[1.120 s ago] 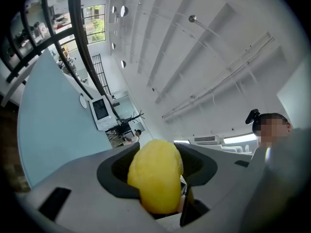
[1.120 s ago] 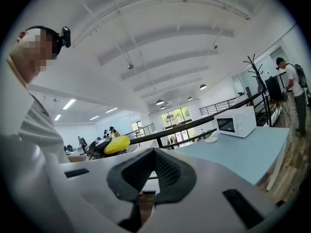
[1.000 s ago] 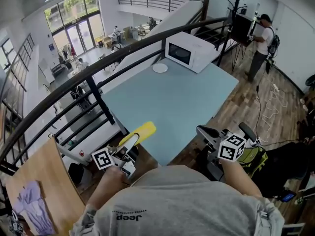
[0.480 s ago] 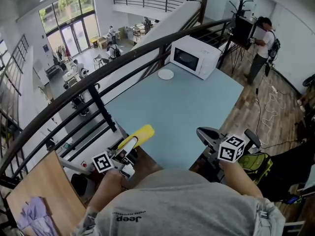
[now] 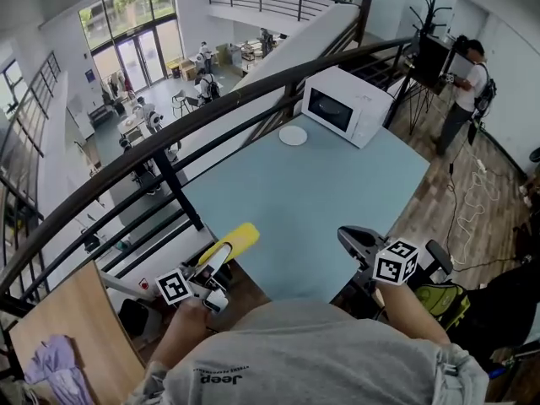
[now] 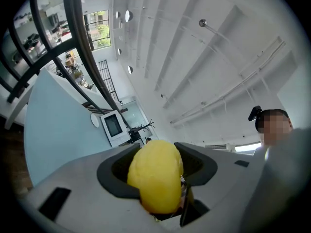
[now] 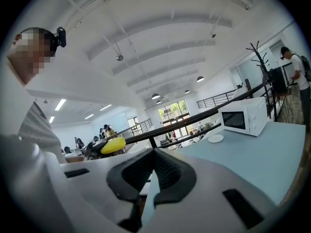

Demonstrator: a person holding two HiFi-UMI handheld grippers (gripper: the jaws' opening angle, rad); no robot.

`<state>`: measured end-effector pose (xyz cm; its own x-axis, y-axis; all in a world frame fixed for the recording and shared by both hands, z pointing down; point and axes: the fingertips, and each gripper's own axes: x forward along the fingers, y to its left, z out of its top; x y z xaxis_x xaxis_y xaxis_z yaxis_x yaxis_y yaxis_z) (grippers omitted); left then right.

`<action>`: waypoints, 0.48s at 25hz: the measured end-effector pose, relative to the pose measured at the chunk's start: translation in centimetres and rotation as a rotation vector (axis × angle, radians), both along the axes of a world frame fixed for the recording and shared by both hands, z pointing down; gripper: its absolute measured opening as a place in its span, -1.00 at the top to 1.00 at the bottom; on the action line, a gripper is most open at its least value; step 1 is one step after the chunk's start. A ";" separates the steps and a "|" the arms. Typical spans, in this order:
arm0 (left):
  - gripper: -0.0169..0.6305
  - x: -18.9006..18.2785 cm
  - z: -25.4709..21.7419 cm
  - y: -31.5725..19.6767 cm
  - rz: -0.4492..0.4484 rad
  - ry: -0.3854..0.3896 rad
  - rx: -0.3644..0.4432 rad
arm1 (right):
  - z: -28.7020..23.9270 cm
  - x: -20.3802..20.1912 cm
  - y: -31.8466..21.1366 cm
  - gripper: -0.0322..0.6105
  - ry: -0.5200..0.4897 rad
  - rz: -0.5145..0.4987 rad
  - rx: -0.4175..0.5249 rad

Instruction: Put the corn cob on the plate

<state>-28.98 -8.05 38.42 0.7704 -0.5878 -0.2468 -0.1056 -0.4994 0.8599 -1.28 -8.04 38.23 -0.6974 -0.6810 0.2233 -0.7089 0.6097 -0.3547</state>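
A yellow corn cob sticks out forward from my left gripper, which is shut on it, just off the near left corner of the light blue table. In the left gripper view the cob fills the gap between the dark pads. A small white plate lies far across the table, beside a white microwave. My right gripper hangs over the table's near edge, jaws shut on nothing; its pads meet in the right gripper view.
A black railing runs along the table's left side, with a drop to a lower floor beyond it. A person stands at the far right by a coat stand. A wooden surface is at the lower left.
Both grippers have come closer to the table, the left still shut on the cob. The plate and microwave now sit lower and further right in the head view.
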 end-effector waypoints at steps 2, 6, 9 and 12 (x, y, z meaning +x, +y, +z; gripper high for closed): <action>0.22 0.7 1.0 -1.5 -0.027 -0.013 -0.019 | 1.1 0.7 -1.9 0.85 -0.013 -0.025 -0.007; 0.22 4.7 1.7 -4.5 -0.094 -0.051 -0.063 | 3.7 4.6 -6.1 0.85 -0.044 -0.077 -0.029; 0.22 6.8 0.7 -5.5 -0.140 -0.089 -0.059 | 5.8 6.2 -8.5 0.85 -0.032 -0.124 -0.024; 0.22 9.8 -0.2 -6.7 -0.157 -0.118 -0.048 | 6.7 8.0 -11.5 0.85 0.012 -0.156 -0.001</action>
<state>-19.21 -14.74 38.17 0.6903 -0.7121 -0.1285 -0.2807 -0.4273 0.8594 6.74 -19.56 44.96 -0.7921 -0.5642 0.2329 -0.6097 0.7126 -0.3471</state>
